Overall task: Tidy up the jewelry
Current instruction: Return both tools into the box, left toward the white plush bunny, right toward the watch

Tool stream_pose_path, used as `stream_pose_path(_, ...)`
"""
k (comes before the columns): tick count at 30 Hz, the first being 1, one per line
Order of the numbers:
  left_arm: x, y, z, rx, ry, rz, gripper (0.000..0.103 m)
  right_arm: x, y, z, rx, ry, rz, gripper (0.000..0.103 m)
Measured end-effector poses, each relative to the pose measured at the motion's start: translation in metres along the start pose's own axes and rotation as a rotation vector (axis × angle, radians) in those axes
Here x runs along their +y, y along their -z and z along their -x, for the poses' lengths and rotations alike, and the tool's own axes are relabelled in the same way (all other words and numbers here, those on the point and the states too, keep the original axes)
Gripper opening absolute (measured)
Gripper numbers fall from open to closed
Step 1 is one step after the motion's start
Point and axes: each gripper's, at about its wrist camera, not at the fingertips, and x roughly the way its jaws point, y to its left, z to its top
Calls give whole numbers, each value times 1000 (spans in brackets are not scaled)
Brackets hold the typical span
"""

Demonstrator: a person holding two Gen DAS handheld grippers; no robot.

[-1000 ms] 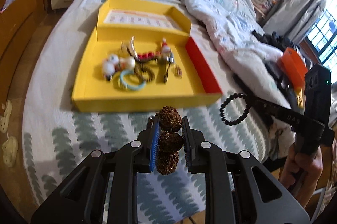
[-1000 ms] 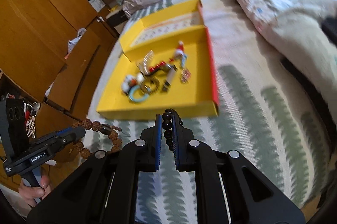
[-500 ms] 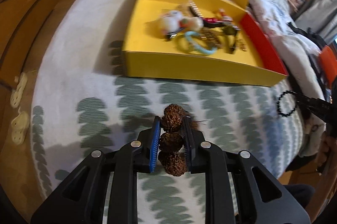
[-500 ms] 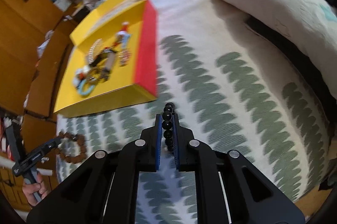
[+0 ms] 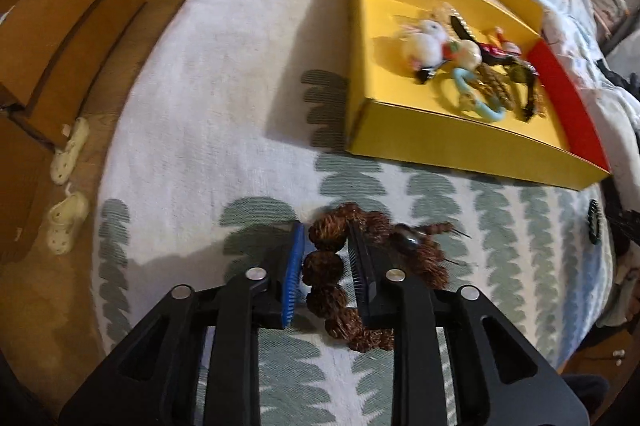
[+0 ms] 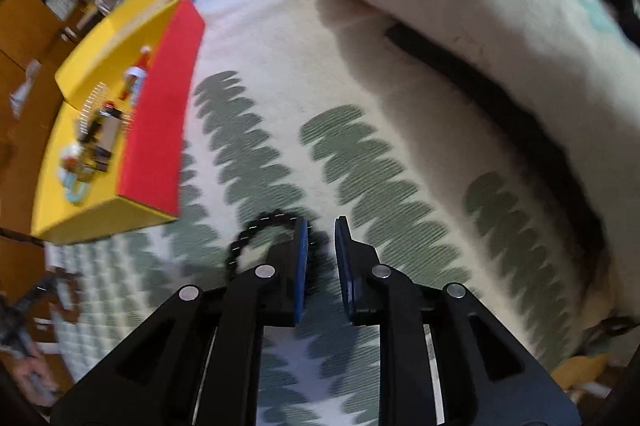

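A brown knobbly-bead bracelet [image 5: 340, 266] lies on the leaf-patterned bedspread between the jaws of my left gripper [image 5: 324, 238], which are parted a little around it. A black bead bracelet [image 6: 256, 230] lies on the bedspread at the left jaw of my right gripper [image 6: 322, 226], whose jaws stand apart with nothing between them. The yellow box [image 5: 440, 153] with a red side flap holds several hair clips, rings and trinkets; it also shows in the right wrist view [image 6: 100, 214] at the left.
A rumpled quilt [image 6: 480, 5] covers the bed to the right. Wooden drawers [image 5: 60, 25] and white slippers [image 5: 68, 214] on the floor lie left of the bed. The bed edge is close below both grippers.
Both grippers came down onto the bedspread in front of the box. Both sets of jaws have parted; the black bracelet now lies loose, and the brown one rests on the bed.
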Motion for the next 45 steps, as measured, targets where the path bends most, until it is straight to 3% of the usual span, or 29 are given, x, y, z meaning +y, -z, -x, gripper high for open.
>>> stream_pose_path(1,1,-1,1,-7,-16,-2,28,1,0,2,-5,32,6,24)
stream_pose_path(3,3,-4,5,-18,-34,5,57,4,-3,16,-53,89,11,35)
stream_pose_path(7,4,-13,27,-88,-34,15,62,20,-7,49,-172,-23,27,59)
stream_pose_path(9,0,-20,41,-114,-35,30,67,39,-11,59,-206,-68,64,59)
stream_pose_path(10,-7,-25,52,-138,14,24,69,54,-14,64,-227,-129,99,60)
stream_pose_path(13,-35,-36,71,-205,35,-50,83,99,-22,63,-221,-208,172,62)
stream_pose_path(17,-74,-66,60,-164,95,-130,84,161,-38,28,-128,-244,243,62)
stream_pose_path(20,-86,-91,36,-135,59,-129,84,195,-52,-2,-77,-227,262,62)
stream_pose_path(25,-82,-119,-10,-38,63,-102,84,227,-75,-26,-65,-174,354,62)
stream_pose_path(31,-86,-133,-38,22,109,-76,84,234,-89,-46,-8,-220,367,62)
stream_pose_path(35,-91,-136,-47,48,156,-81,84,242,-87,-55,7,-200,395,62)
stream_pose_path(45,-82,-140,-61,54,151,-79,84,244,-92,-61,8,-191,412,59)
